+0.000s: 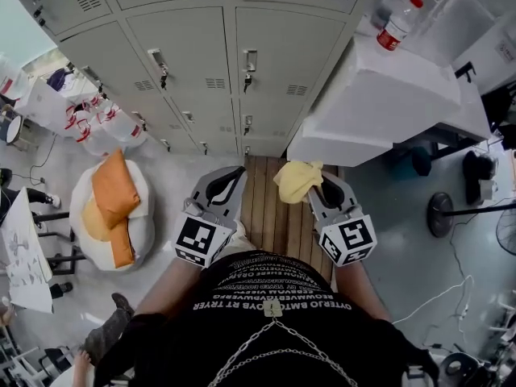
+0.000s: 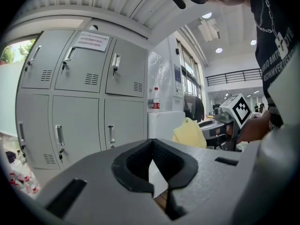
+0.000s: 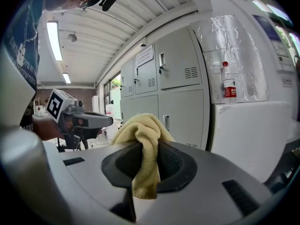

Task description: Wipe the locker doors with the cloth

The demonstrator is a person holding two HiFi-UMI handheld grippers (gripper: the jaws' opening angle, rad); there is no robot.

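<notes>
The grey locker doors (image 1: 201,51) fill the wall ahead, each with a handle and a vent; they also show as locker doors (image 2: 79,107) and locker doors (image 3: 180,88). A yellow cloth (image 1: 297,180) hangs bunched from my right gripper (image 1: 320,185), which is shut on it. In the right gripper view the cloth (image 3: 140,135) drapes down between the jaws of the right gripper (image 3: 147,149). My left gripper (image 1: 228,177) is held level beside it, shut with nothing in it; the left gripper (image 2: 152,149) points at the lower lockers. Both are a short way back from the doors.
A white cabinet (image 1: 379,103) stands against the lockers on the right, with a red-capped bottle (image 1: 397,24) on top. A white beanbag with orange cushions (image 1: 113,208) lies at the left. Wooden boards (image 1: 266,208) run under me. A fan and cables (image 1: 451,216) are at the right.
</notes>
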